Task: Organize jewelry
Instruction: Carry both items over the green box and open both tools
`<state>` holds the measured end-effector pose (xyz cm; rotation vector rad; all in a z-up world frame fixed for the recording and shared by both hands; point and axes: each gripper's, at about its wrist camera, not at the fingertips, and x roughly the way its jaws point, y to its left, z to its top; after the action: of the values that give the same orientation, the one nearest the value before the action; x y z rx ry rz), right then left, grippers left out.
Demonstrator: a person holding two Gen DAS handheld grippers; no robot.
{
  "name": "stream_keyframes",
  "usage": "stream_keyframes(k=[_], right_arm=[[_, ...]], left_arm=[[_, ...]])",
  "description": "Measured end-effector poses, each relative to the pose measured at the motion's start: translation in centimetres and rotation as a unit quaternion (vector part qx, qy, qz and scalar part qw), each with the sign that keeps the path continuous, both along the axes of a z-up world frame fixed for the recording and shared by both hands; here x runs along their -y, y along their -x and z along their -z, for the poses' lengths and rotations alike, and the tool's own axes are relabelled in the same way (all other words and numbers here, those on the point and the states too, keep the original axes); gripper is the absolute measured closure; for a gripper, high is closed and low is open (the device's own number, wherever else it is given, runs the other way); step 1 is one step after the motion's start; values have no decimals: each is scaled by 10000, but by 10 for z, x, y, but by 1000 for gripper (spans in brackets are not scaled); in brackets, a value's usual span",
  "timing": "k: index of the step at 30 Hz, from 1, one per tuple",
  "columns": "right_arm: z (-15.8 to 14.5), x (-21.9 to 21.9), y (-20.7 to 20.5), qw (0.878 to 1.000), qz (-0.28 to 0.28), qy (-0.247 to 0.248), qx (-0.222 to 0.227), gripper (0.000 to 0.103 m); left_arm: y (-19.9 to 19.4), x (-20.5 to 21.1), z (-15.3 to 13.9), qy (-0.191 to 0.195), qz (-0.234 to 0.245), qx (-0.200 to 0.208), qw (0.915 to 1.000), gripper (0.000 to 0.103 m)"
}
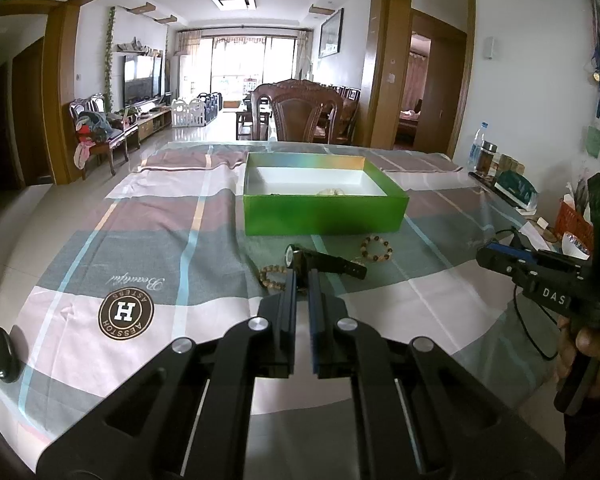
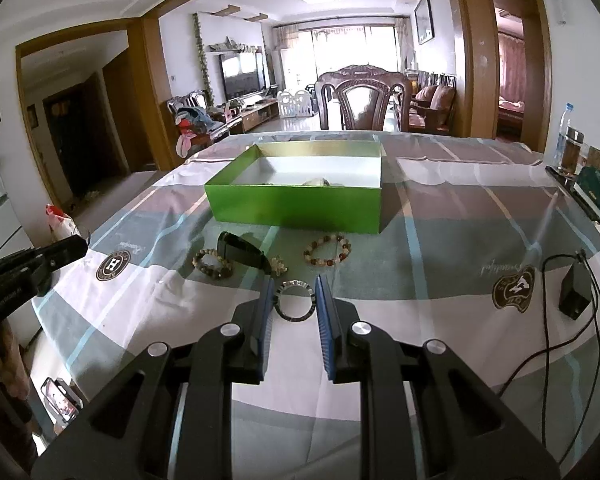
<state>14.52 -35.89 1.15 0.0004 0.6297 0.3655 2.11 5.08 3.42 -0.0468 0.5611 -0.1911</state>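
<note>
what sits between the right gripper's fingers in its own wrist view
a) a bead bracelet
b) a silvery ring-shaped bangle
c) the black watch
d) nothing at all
b, since in the right wrist view the right gripper has a silvery bangle between its blue fingers, while the black watch and the bead bracelet lie farther off on the cloth by the green box.

Backlit daylight, blown-out windows, fisheye-bent edges
</note>
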Motion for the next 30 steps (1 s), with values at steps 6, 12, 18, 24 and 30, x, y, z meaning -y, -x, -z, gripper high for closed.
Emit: stream_keyframes(k=[6,12,18,24,30], right_arm=[[3,-1,-4,10000,18,2,-45,82],[8,-3,-15,10000,8,29,-90,82],[-9,-7,-34,9999,-40,52,126,82],[-45,-18,-86,9984,-185,53,531,82],[-44,-24,-180,9993,-45,-171,342,82]], left_arm=[[-6,3,5,-29,27,-69,10000,97],[-17,2,9,-24,14,-131,9999,97],[-41,6,-2,-62,88,-37,9999,97],[-98,17,-44,-32,305,263,9992,97],[-197,26,-46,9,311,1,9995,97]])
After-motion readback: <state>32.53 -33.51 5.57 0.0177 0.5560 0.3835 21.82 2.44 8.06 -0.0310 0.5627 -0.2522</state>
